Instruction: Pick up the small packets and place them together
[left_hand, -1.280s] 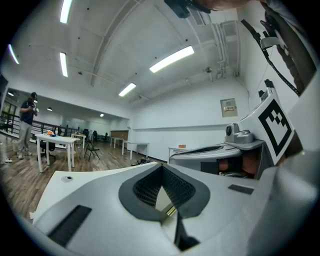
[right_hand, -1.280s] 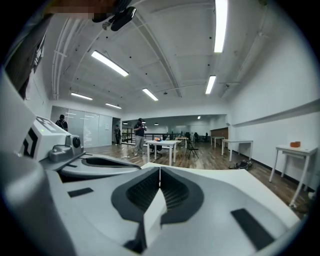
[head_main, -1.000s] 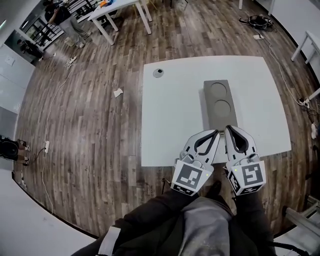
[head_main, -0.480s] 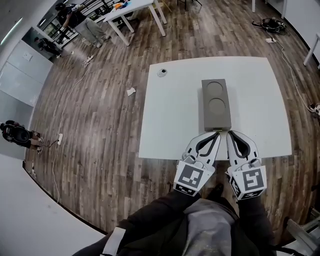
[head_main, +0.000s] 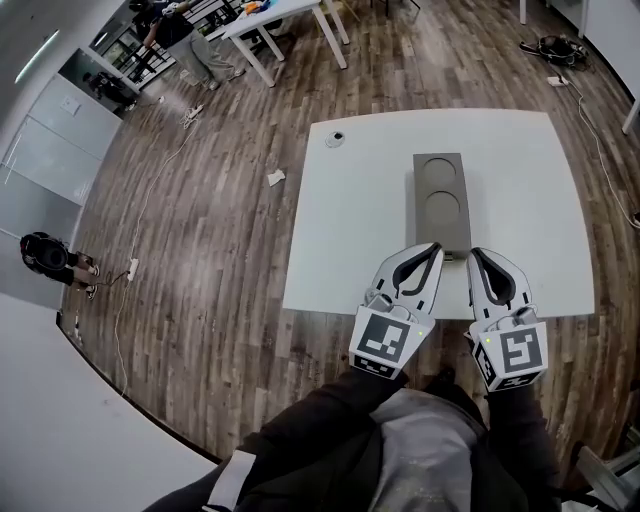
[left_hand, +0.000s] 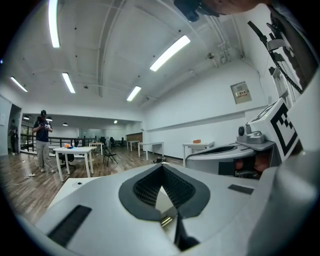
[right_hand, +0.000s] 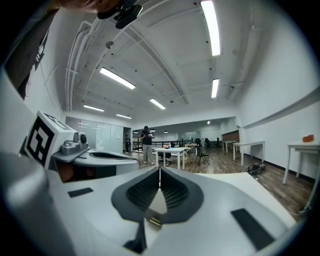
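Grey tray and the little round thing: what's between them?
Nothing. Only bare white table lies between the grey tray and the little round thing, in the head view.

Your left gripper (head_main: 437, 250) and right gripper (head_main: 472, 253) have pale grey shells with teardrop cut-outs, lined inside with black ribbed pads (left_hand: 146, 188). Each carries a white cube (head_main: 388, 342) printed with black square markers. Your sleeves (head_main: 320, 410) are dark, almost black. A grey garment (head_main: 420, 455) shows between them, with a white patch (head_main: 232, 478) low on your left.
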